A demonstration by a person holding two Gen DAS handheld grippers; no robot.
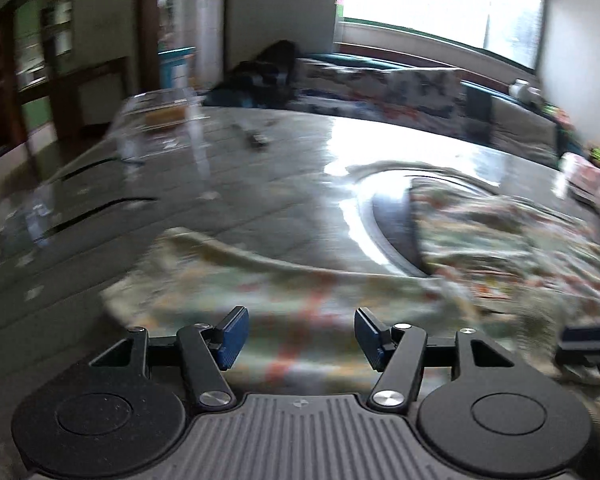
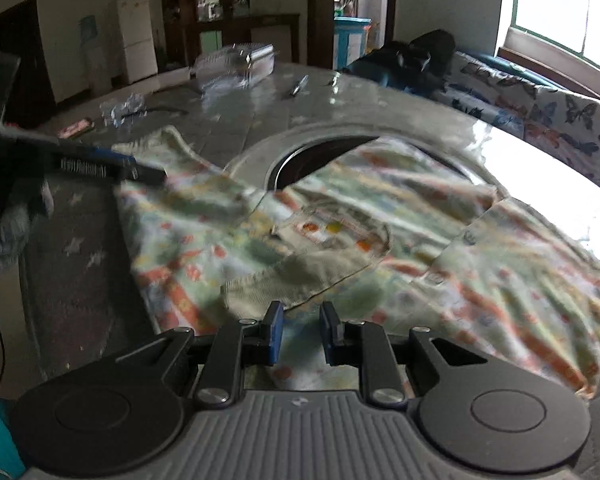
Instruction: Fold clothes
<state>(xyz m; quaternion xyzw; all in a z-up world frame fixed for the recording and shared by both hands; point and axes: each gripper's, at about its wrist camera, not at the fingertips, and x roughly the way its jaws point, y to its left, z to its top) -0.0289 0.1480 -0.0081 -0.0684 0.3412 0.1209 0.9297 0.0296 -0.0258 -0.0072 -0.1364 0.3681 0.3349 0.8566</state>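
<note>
A light green patterned garment (image 2: 340,216) with orange marks lies spread on the glossy table, partly over a round hole; it also shows in the left wrist view (image 1: 292,304). My left gripper (image 1: 301,338) is open, hovering just above the garment's near left part, nothing between its blue pads. It appears from the side in the right wrist view (image 2: 140,170) at the garment's far left corner. My right gripper (image 2: 302,334) is open with a narrow gap, just above the garment's near edge by the ribbed neckline (image 2: 292,276). Its tip shows in the left wrist view (image 1: 592,344).
The table (image 2: 260,120) has a round hole with a metal rim (image 2: 300,160) in its middle. A clear plastic box (image 2: 236,64), crumpled wrap (image 2: 124,108) and a pen (image 2: 298,86) lie at the far side. A butterfly-print sofa (image 2: 540,100) stands beyond, to the right.
</note>
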